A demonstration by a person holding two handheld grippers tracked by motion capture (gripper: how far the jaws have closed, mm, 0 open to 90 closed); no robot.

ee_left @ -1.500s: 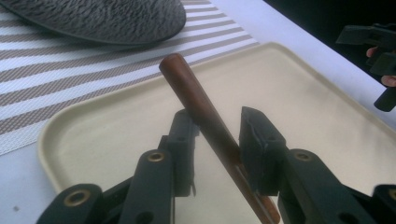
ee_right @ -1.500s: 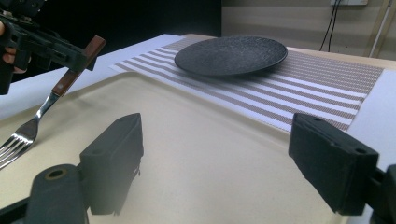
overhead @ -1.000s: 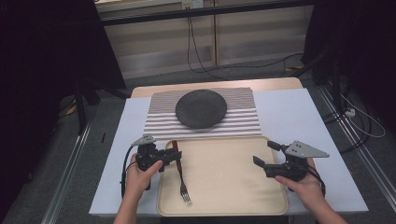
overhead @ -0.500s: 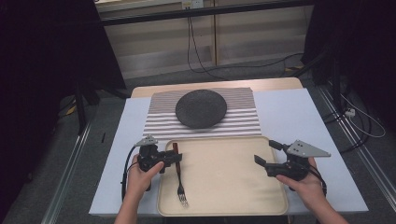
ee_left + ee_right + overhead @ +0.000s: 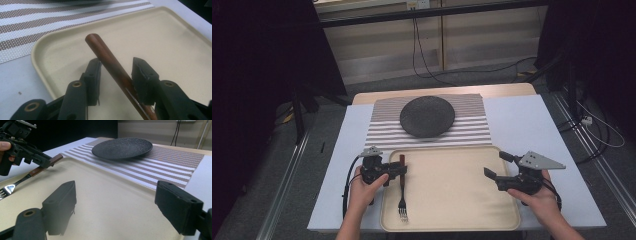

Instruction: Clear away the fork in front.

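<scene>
left gripper jaws just opening, fork handle between

In the left gripper view the fork shows just its brown handle, which runs off the bottom edge. The plate is cut by the top edge. Whether the pads touch the handle is unclear.

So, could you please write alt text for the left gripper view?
The left gripper straddles the brown handle of a fork, its jaws having just been opening, with a gap at the right jaw. Below lies a beige tray, with a striped mat beyond.
</scene>
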